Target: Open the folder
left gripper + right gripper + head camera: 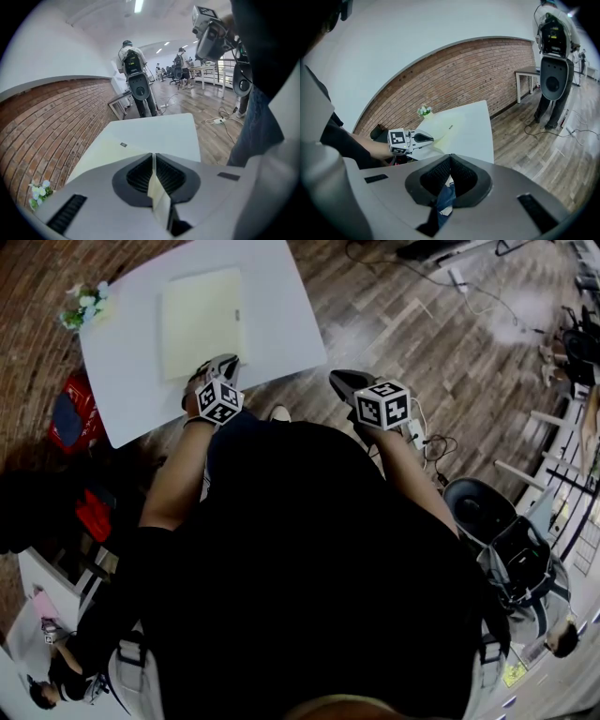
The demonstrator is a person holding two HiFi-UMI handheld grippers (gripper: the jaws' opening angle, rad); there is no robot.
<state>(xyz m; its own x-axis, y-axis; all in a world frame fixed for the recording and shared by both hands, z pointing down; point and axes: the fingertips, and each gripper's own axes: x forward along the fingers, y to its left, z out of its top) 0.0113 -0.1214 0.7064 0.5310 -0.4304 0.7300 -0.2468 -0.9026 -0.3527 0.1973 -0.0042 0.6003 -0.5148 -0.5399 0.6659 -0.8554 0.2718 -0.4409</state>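
A pale yellow folder [202, 322] lies flat on the white table [281, 315]. My left gripper [227, 362] is at the folder's near right corner and is shut on it. In the left gripper view a thin pale sheet edge of the folder [108, 152] runs between the closed jaws of the left gripper [153, 155]. The right gripper view shows the left gripper [426, 137] at the folder's [443, 129] near corner. My right gripper [339, 379] hangs off the table's right side over the floor. The right gripper's [450, 157] jaws are shut with nothing in them.
A small bunch of white flowers [84, 306] stands at the table's far left corner. A red bag [70, 418] lies on the floor left of the table. Cables and a power strip [417, 432] lie on the wooden floor to the right. A black chair [478, 507] stands farther right.
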